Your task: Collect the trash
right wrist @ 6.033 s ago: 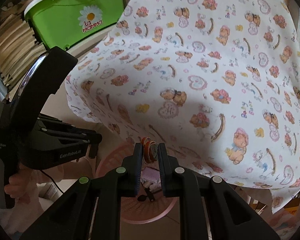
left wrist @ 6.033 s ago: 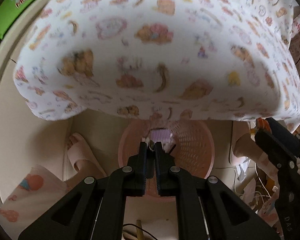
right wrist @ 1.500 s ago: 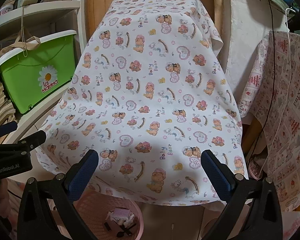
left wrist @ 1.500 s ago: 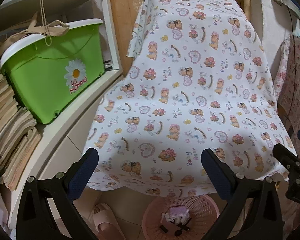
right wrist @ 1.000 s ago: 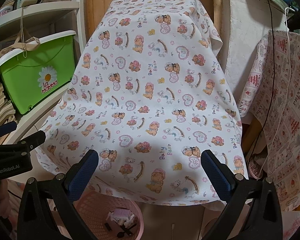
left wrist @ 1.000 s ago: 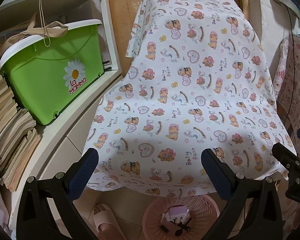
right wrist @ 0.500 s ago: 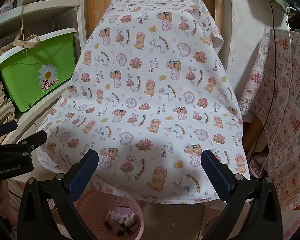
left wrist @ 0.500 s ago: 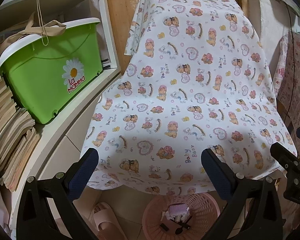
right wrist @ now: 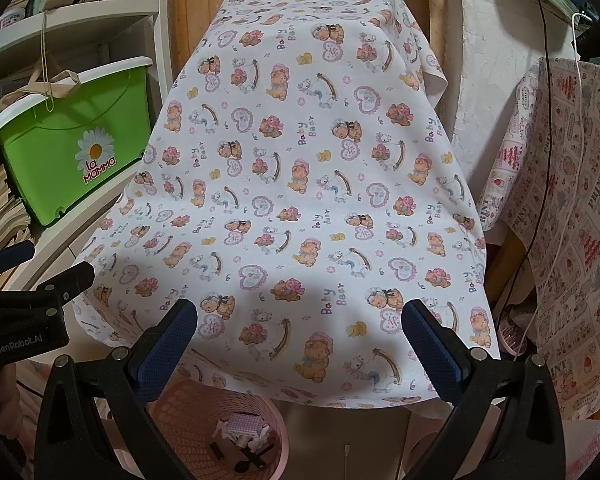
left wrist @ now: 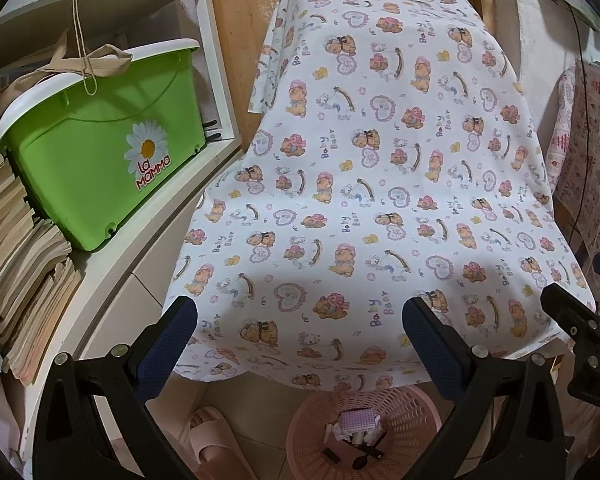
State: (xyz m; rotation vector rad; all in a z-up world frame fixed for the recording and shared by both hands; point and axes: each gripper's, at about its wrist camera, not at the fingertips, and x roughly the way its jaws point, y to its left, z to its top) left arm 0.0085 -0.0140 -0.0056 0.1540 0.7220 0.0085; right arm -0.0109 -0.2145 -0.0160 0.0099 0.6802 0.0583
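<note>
So both claws are hanging wide open, left gripper (left wrist: 298, 344) and right gripper (right wrist: 299, 342), holding nothing. Trash (left wrist: 358, 434) is sitting in the pink basket (left wrist: 414, 412) on the floor, just under the tablecloth (left wrist: 380, 184) edge.

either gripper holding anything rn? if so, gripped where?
Nothing held. Left gripper and right gripper are both open and empty above the cloth-covered table; trash sits in the pink basket below.

Both grippers, left gripper (left wrist: 300, 344) and right gripper (right wrist: 300, 342), have black arms, silver screws and blue textured jaws
</note>
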